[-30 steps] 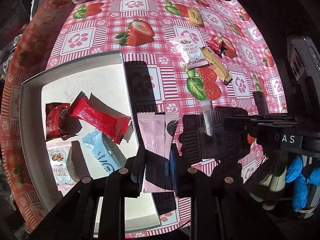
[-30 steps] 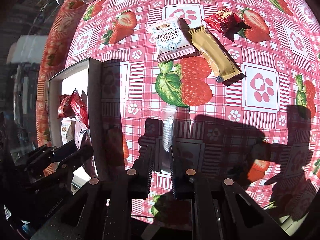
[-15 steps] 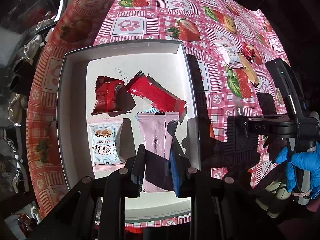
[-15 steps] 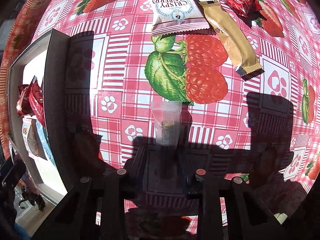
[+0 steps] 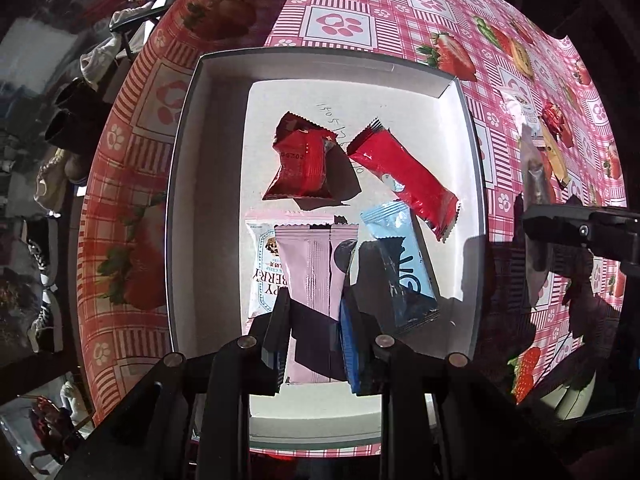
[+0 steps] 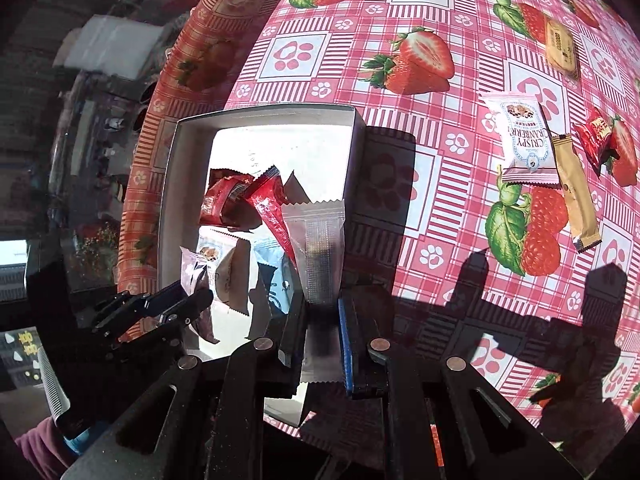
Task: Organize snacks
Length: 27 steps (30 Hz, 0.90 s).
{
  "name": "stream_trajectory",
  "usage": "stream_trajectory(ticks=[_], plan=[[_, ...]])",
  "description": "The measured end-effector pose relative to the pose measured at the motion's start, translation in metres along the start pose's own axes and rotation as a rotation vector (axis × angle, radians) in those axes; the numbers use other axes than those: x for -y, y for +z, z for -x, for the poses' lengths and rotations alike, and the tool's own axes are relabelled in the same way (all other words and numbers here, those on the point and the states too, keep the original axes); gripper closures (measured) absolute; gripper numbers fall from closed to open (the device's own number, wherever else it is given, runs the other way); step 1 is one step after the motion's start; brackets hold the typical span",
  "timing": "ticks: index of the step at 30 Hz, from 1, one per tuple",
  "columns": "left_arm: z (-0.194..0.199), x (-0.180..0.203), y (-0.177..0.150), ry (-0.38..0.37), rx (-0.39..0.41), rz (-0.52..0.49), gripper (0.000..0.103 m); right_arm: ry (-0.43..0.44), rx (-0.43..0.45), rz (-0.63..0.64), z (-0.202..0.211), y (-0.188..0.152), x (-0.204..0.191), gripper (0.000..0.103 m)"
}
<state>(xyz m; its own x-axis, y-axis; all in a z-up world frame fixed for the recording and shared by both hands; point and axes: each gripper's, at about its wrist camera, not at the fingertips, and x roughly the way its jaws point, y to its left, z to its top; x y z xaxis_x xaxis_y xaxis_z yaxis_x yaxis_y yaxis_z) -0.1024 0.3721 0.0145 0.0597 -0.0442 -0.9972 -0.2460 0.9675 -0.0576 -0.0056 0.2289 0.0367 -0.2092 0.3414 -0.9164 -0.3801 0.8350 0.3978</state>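
Note:
My left gripper [image 5: 316, 320] is shut on a pink snack packet [image 5: 312, 264] and holds it above the white box [image 5: 474, 184]. The box holds a red square packet [image 5: 304, 164], a long red packet [image 5: 404, 180], a light blue packet [image 5: 400, 264] and a white cranberry packet [image 5: 264, 268]. My right gripper [image 6: 320, 324] is shut on a clear packet [image 6: 320, 248], lifted near the box's right wall [image 6: 358, 152]. The right gripper with its packet also shows at the right of the left wrist view [image 5: 560, 224].
On the strawberry tablecloth [image 6: 304, 52] lie a white cranberry packet [image 6: 524, 140], a gold stick packet [image 6: 576, 196], a small red packet [image 6: 596, 136] and a tan biscuit packet [image 6: 562, 46]. The table's left edge [image 5: 120, 184] drops to shoes and clutter.
The right gripper closed on the clear packet and lifted it off the cloth toward the box. The left gripper carried the pink packet further over the box.

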Motion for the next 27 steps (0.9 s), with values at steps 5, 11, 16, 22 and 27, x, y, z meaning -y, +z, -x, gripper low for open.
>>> stream_trajectory(ticks=[5,11,16,22,27], plan=[[-0.007,0.001,-0.004,0.037,-0.032,-0.015,0.058,0.011,-0.055,0.036,-0.025,0.007,-0.023,0.078],[0.011,0.031,0.003,0.003,0.024,-0.072,0.028,-0.07,-0.02,-0.011,-0.014,-0.008,0.008,0.002],[0.022,0.108,0.026,-0.115,0.054,-0.177,0.021,-0.181,0.008,-0.202,0.009,-0.044,0.098,0.001],[-0.013,0.198,0.056,-0.017,0.145,-0.194,0.02,-0.261,0.007,-0.42,0.029,-0.1,0.192,0.001],[-0.053,0.224,0.072,0.098,0.287,-0.163,0.02,-0.278,0.031,-0.438,0.043,-0.131,0.218,0.001]])
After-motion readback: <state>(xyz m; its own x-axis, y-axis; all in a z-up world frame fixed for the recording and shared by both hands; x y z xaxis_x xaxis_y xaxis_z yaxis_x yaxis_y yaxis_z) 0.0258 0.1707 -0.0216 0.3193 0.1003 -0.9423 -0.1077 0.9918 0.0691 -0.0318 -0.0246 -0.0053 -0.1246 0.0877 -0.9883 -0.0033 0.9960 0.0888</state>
